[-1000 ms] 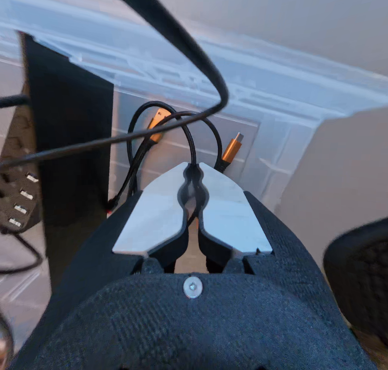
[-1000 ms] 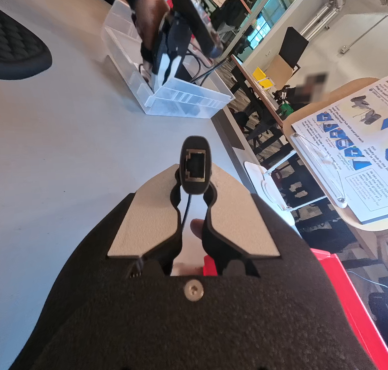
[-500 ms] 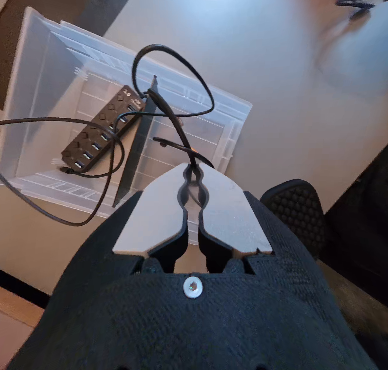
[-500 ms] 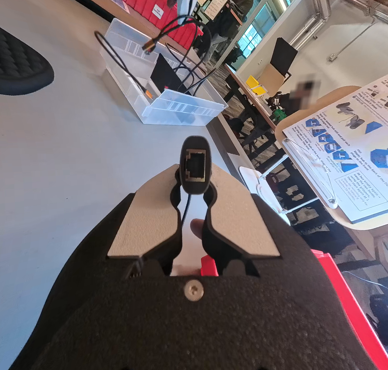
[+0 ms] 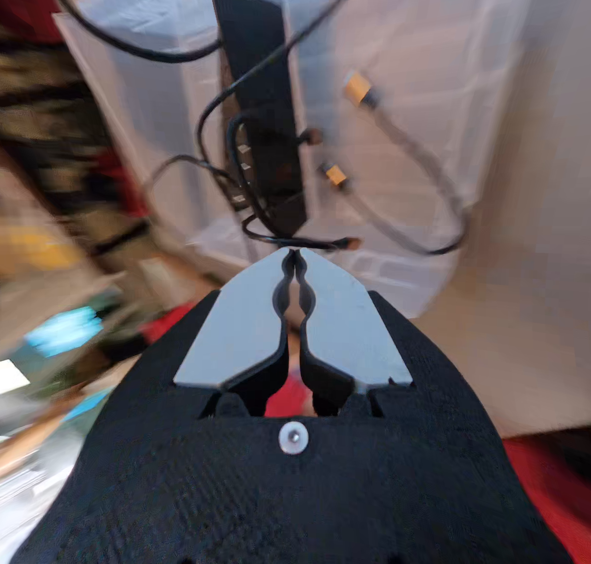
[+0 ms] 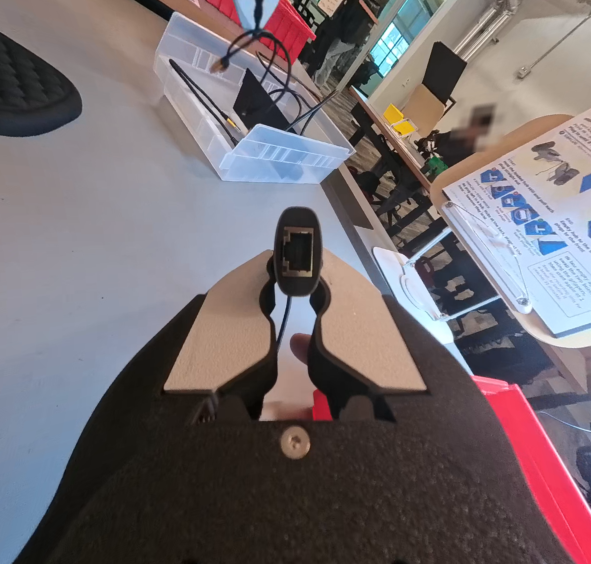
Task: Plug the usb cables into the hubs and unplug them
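Note:
My left gripper (image 5: pixel 294 251) is shut on a thin black USB cable (image 5: pixel 307 244) whose orange plug (image 5: pixel 351 243) sticks out to the right of the tips. It hangs above a clear plastic bin (image 5: pixel 399 151) that holds a black divider (image 5: pixel 256 52), a black hub (image 5: pixel 246 171) and more orange-plug cables (image 5: pixel 358 87). In the right wrist view the left gripper (image 6: pixel 256 25) dangles the cable (image 6: pixel 278 46) over the bin (image 6: pixel 281 161). My right gripper (image 6: pixel 295 273) is shut on a small black hub (image 6: pixel 297 254), its network port facing the camera, above the grey table.
A black mesh pad (image 6: pixel 32 94) lies at the table's left. An instruction sheet in a clear stand (image 6: pixel 527 228) is at the right. Red bins stand behind the clear bin (image 6: pixel 287 27) and at lower right (image 6: pixel 527 452). A person stands far back.
My left gripper has risen out of the bin with the cable and swung round above it. One cable now lies back in the bin. My right gripper has barely moved.

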A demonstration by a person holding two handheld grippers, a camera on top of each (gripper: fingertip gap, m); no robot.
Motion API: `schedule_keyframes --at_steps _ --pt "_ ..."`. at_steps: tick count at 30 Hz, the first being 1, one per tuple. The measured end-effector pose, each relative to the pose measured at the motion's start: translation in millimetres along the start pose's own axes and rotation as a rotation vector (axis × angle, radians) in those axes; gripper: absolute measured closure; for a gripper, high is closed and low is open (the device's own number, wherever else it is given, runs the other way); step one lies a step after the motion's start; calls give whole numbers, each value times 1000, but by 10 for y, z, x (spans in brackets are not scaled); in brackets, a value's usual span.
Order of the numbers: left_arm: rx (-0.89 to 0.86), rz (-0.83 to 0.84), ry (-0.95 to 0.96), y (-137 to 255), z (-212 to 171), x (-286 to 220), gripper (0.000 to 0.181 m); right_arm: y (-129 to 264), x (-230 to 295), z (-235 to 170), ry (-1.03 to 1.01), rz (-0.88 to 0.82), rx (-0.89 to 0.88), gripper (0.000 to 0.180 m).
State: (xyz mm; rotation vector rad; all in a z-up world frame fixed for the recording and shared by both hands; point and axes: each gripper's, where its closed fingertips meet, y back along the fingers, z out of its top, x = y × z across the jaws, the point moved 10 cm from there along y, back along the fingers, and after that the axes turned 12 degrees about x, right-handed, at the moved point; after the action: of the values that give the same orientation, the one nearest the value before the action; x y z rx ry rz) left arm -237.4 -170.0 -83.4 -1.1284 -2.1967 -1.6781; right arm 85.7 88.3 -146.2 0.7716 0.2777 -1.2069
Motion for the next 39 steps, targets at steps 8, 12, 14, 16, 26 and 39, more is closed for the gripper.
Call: schedule_keyframes --at_steps 8,12,14,16,26,39 --pt "-24 136 -31 55 195 -70 181 -5 19 -1 2 7 4 162" --pt "-182 -25 97 124 109 20 179 10 6 -6 -2 4 4 162" --pt "-250 -223 155 112 88 -2 167 10 1 -8 -4 4 3 162" --pt "-290 -346 179 49 88 -54 164 4 0 -13 -5 6 6 162" --pt "-307 -527 195 -364 283 -345 159 -12 4 -36 -7 7 17 162" --pt "-498 -269 275 464 -89 173 178 6 -32 -50 -19 -3 15 162"
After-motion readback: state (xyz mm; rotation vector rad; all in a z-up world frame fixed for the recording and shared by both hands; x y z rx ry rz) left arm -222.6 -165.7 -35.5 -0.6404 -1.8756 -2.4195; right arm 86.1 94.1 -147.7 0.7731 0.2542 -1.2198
